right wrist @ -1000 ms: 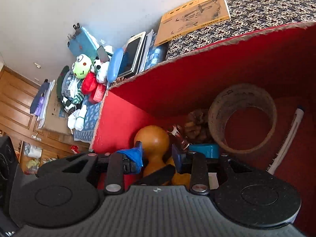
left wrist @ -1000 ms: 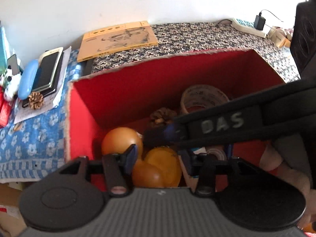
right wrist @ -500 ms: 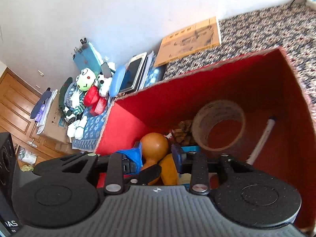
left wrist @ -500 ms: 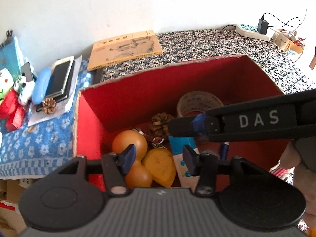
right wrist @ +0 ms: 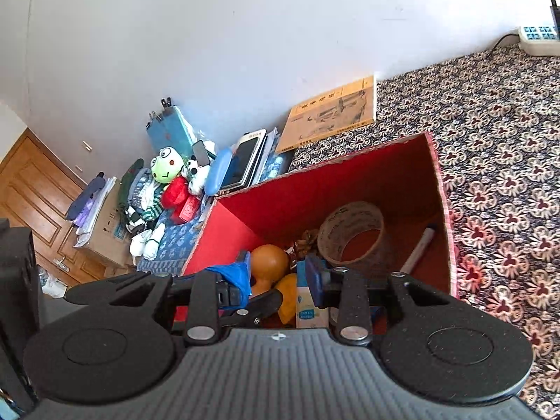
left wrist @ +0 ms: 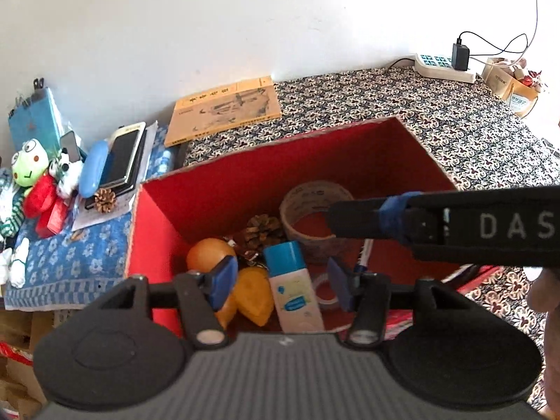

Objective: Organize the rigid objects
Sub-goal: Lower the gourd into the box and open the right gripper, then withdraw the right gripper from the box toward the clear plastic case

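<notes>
Step in hand: as I judge it, both tongs are lifting away from the red box (left wrist: pixel 224 189) after a placing, and the next object must be chosen.
Left tongs (left wrist: pixel 278 280): the blue pads are spreading wider at this moment and nothing is between them; the things seen through the gap lie below, inside the box.
Right tongs (right wrist: pixel 280 276): the pads stand apart with a modest gap and hold nothing; in the left wrist view one black finger of them crosses over the right part of the box.
Task's things: they lie in the box under both tongs: an orange gourd (left wrist: pixel 206 252), a yellow piece (left wrist: pixel 253 297), a white bottle with blue cap (left wrist: pixel 294 290), a pine cone (left wrist: pixel 262 227), a big tape roll (left wrist: pixel 315 203), a small tape roll (left wrist: pixel 325 292) and a pen (right wrist: pixel 418 245) beside the right wall.
Still outside: a second pine cone (left wrist: pixel 105 199) lies far to the left of the left tongs, beside a phone (left wrist: pixel 124 154) and a blue case (left wrist: pixel 92 168).
How to do it well: I think the tongs should rise clear of the box rim before going sideways, and the two should keep apart, because they cross each other closely here.
Surface: a dark flowered cloth (right wrist: pixel 507 133) is under the box and to the right of the right tongs; a blue flowered cloth (left wrist: pixel 70 259) is on the left. Whether it is a bed or a table I cannot tell.
Room: a white wall is ahead, a yellow book (left wrist: pixel 224 108) lies beyond the box, plush toys (right wrist: pixel 164 182) are far left, a power strip (left wrist: pixel 441 66) far right, and a wooden door (right wrist: pixel 38 192) is at the left edge.
</notes>
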`<state>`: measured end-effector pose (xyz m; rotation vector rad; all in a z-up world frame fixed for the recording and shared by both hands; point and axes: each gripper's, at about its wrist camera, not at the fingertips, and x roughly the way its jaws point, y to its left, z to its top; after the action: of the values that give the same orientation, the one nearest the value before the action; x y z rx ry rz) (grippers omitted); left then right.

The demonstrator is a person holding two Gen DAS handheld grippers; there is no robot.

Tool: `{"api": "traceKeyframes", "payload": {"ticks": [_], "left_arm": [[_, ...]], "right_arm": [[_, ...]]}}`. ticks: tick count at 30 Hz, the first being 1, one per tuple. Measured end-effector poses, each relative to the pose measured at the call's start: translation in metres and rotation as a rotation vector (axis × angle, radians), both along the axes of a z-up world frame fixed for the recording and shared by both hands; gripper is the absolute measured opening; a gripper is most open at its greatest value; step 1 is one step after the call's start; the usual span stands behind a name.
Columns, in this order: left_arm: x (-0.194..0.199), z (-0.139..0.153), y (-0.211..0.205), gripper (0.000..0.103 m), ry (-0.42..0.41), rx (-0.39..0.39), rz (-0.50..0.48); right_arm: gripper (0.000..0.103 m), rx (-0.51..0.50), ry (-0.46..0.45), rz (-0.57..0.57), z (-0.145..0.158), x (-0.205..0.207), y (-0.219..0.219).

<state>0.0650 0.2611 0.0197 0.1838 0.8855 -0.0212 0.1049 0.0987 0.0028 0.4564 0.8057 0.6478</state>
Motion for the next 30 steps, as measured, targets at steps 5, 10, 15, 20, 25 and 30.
{"api": "traceKeyframes", "payload": {"ticks": [5,10,15,20,25,30], "left_arm": [[-0.01,0.007,-0.02,0.059,-0.004,0.001,0.028],[-0.02,0.011,-0.041,0.059,-0.014,0.012,0.052],[-0.027,0.013,-0.063,0.059,-0.005,0.014,0.066],[-0.035,0.007,-0.092,0.059,0.007,0.03,0.061],[-0.038,-0.004,-0.121,0.059,0.03,0.024,0.049],[-0.038,-0.017,-0.149,0.059,0.059,0.018,0.043]], "right_arm": [[0.017,0.002,-0.014,0.023,0.004,-0.011,-0.017],[0.017,-0.018,-0.05,0.054,0.008,-0.023,-0.032],[0.017,-0.045,-0.065,0.057,0.007,-0.031,-0.05],[0.017,-0.058,-0.039,0.06,-0.002,-0.034,-0.074],[0.017,-0.076,-0.016,0.03,-0.015,-0.039,-0.102],[0.018,-0.104,0.035,-0.015,-0.034,-0.041,-0.132]]}}
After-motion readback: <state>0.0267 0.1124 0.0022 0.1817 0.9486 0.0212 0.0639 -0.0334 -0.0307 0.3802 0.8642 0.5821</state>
